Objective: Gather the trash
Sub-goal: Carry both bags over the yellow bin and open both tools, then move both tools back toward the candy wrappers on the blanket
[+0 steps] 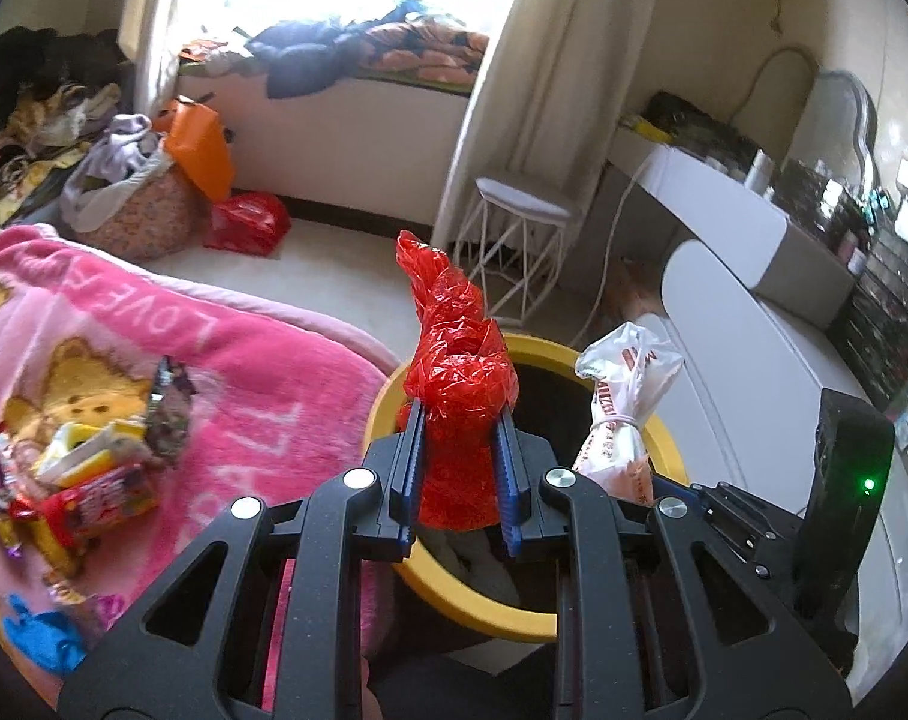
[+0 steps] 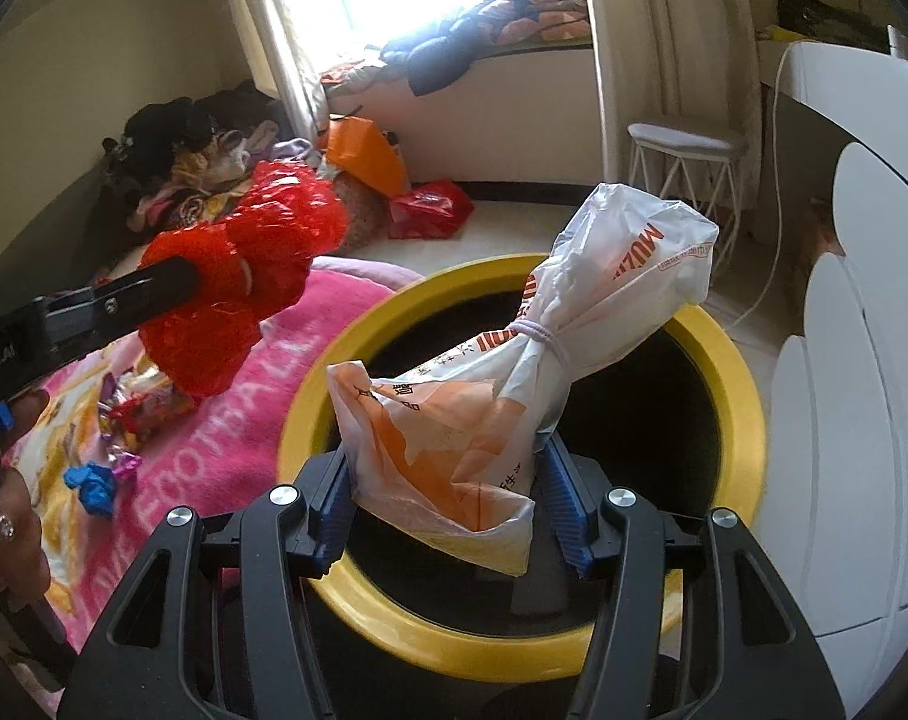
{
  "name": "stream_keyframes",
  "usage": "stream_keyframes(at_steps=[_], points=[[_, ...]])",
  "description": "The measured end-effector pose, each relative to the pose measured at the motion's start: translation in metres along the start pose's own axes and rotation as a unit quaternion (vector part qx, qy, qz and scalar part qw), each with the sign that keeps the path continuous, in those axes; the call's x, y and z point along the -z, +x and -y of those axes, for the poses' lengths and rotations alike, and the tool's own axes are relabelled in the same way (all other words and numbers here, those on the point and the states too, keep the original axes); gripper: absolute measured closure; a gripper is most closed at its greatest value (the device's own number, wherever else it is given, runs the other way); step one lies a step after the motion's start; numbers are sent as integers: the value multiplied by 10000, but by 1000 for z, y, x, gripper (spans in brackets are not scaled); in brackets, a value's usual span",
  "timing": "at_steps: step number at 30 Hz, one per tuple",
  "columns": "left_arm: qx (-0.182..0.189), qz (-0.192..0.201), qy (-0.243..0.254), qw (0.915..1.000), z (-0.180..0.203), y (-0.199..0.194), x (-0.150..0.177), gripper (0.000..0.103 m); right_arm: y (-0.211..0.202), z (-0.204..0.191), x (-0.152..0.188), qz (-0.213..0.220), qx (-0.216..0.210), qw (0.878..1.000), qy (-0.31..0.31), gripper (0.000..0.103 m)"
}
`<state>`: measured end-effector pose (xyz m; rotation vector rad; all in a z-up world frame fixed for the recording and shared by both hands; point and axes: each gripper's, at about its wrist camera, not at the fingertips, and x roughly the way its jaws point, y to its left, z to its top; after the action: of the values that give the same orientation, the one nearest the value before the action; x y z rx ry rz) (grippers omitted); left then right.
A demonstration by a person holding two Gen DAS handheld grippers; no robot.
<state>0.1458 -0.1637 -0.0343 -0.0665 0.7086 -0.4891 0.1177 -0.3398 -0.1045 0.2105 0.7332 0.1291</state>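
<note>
My left gripper (image 1: 457,420) is shut on a crumpled red plastic bag (image 1: 460,384) and holds it above the near rim of a round bin with a yellow rim (image 1: 538,354). My right gripper (image 2: 448,468) is shut on a white and orange plastic bag (image 2: 514,372) tied with a band, held over the bin's dark opening (image 2: 634,420). The red bag (image 2: 244,276) and the left gripper's finger (image 2: 124,294) show at the left of the right wrist view. The white bag (image 1: 622,396) shows right of the red one in the left wrist view.
A pink blanket (image 1: 244,360) left of the bin holds loose snack wrappers (image 1: 94,474) and a blue scrap (image 2: 91,486). A white stool (image 1: 514,240), white furniture (image 1: 754,372), another red bag (image 1: 247,222) and an orange bag (image 1: 199,144) stand on the floor beyond.
</note>
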Motion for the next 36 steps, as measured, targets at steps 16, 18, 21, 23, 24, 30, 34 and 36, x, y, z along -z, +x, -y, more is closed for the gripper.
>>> stream_keyframes(at_steps=[16,18,21,23,24,30,34,36], points=[[175,-336,38,9993,10,43,-7,27,-3,22,8,77,281,9994,169,27],[32,-330,-52,9994,4,41,-5,12,-5,25,8,126,341,9991,203,24],[-57,-255,-240,9994,-7,31,1,11,-8,27,7,183,362,9988,260,23],[-146,-225,-291,9992,-12,24,6,11,-9,26,6,213,349,9988,281,23],[-191,-205,-314,9991,-15,20,9,11,-9,25,6,227,328,9988,277,22],[-430,-33,-487,9979,-33,-5,17,11,-12,7,3,300,167,9993,163,21],[-544,99,-563,9969,-41,-19,18,11,-15,-7,2,348,81,9993,66,19],[-593,181,-579,9964,-45,-26,18,11,-16,-14,1,371,16,9993,8,18]])
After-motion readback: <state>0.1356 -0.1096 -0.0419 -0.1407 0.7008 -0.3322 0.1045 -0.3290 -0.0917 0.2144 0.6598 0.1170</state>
